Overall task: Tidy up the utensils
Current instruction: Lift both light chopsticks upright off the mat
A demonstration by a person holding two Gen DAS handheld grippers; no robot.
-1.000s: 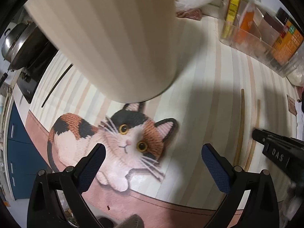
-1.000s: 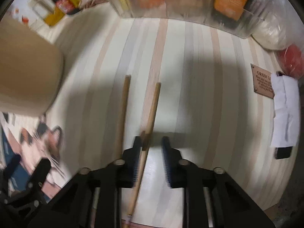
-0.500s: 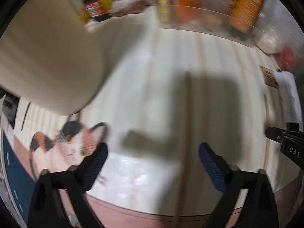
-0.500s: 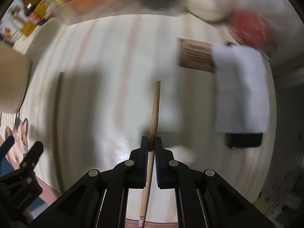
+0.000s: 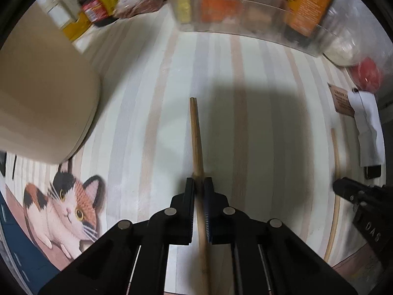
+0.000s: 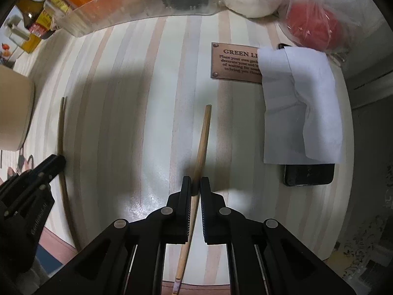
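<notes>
My left gripper (image 5: 199,184) is shut on a wooden chopstick (image 5: 195,132) that points forward over the striped tablecloth. My right gripper (image 6: 195,184) is shut on a second wooden chopstick (image 6: 202,137). Each gripper shows in the other's view: the right one (image 5: 363,196) at the right edge with its chopstick (image 5: 336,162), the left one (image 6: 29,184) at the left edge with its chopstick (image 6: 61,135). A large beige cylindrical holder (image 5: 41,103) stands at the left and also shows in the right wrist view (image 6: 13,113).
A clear bin of packets (image 5: 245,7) and sauce bottles (image 5: 98,7) line the back. A white paper (image 6: 299,103) lies over a black phone (image 6: 309,174), beside a brown plaque (image 6: 233,64) and a bagged red item (image 6: 312,27). A cat picture (image 5: 66,206) is printed on the cloth.
My left gripper swung right from the cat print to the chopstick and shut on it. My right gripper shut on its chopstick and shifted right with it.
</notes>
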